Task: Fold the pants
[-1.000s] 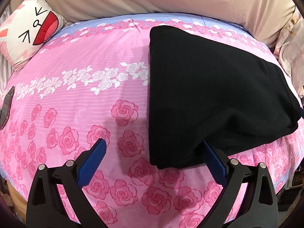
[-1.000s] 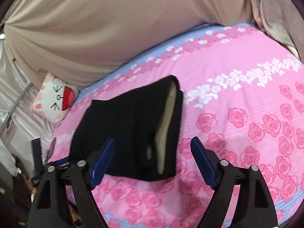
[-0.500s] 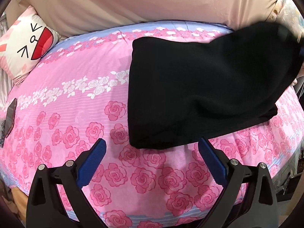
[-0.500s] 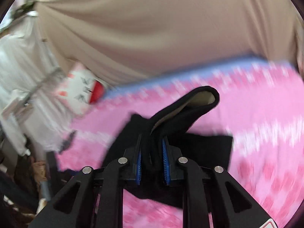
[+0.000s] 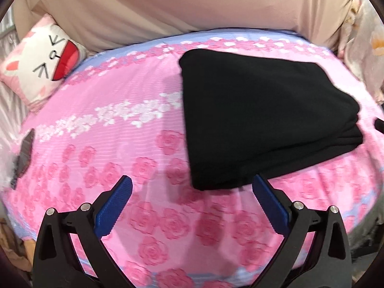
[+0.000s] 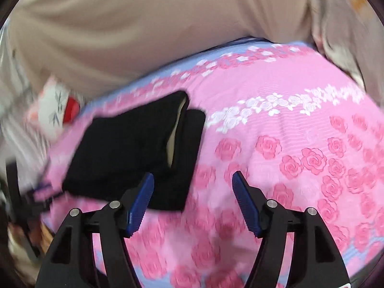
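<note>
The black pants (image 5: 259, 110) lie folded in a compact stack on the pink rose bedspread (image 5: 120, 144), right of centre in the left wrist view. My left gripper (image 5: 192, 192) is open and empty, just short of the stack's near edge. In the right wrist view the pants (image 6: 134, 148) lie left of centre, with a pale lining showing at the fold. My right gripper (image 6: 193, 187) is open and empty, its left finger (image 6: 141, 196) in front of the stack's near right corner.
A white and red cartoon cushion (image 5: 40, 60) sits at the back left. A beige curtain (image 5: 180, 2) hangs behind the bed. A dark flat object (image 5: 24, 156) lies at the bed's left edge. Pale cloth (image 5: 364, 48) hangs at the right.
My right gripper, shut on a raised part of the pants half a second ago, has let go and opened. The lifted part now lies flat on the stack. My left gripper stayed open.
</note>
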The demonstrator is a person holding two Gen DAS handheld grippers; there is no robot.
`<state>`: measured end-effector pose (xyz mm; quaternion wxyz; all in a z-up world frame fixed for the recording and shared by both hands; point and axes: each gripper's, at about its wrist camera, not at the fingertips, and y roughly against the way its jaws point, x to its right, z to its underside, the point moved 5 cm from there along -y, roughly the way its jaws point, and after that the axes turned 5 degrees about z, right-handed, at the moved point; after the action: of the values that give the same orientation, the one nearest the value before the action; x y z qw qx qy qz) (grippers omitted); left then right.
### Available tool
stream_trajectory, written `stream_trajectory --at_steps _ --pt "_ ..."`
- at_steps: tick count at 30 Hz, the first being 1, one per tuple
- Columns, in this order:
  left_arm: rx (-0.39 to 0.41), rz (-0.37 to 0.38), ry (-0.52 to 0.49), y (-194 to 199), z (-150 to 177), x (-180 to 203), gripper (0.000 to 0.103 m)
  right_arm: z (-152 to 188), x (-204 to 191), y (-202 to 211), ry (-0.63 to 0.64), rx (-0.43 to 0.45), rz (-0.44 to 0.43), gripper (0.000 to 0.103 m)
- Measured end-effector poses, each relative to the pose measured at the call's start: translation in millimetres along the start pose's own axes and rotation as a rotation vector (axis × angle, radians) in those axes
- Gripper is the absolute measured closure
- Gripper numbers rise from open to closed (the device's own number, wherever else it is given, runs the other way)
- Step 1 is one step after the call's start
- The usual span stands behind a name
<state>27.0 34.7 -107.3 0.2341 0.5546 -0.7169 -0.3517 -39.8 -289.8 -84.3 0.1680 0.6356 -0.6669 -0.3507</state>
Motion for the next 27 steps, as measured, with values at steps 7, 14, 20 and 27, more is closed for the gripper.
stream_trajectory --at_steps 7,14,20,27 --pt "0.000 0.034 -0.007 -21.8 -1.8 -1.2 0.005 28.0 -30.8 -45.6 0.148 -0.092 0.058 0.052" --pt "0.068 0.148 -0.031 0.4 -34.5 -0.3 0.056 -20.3 -38.4 14.5 0.092 0.091 0.017 0.095" --pt "-0.024 0.097 -0.067 -27.8 -2.3 9.0 0.027 24.8 10.9 -34.0 -0.036 -0.086 0.008 0.069" --pt "0.034 0.116 -0.047 6.8 -1.1 11.0 0.010 -25.3 -12.9 16.5 -0.087 0.060 -0.168 0.026"
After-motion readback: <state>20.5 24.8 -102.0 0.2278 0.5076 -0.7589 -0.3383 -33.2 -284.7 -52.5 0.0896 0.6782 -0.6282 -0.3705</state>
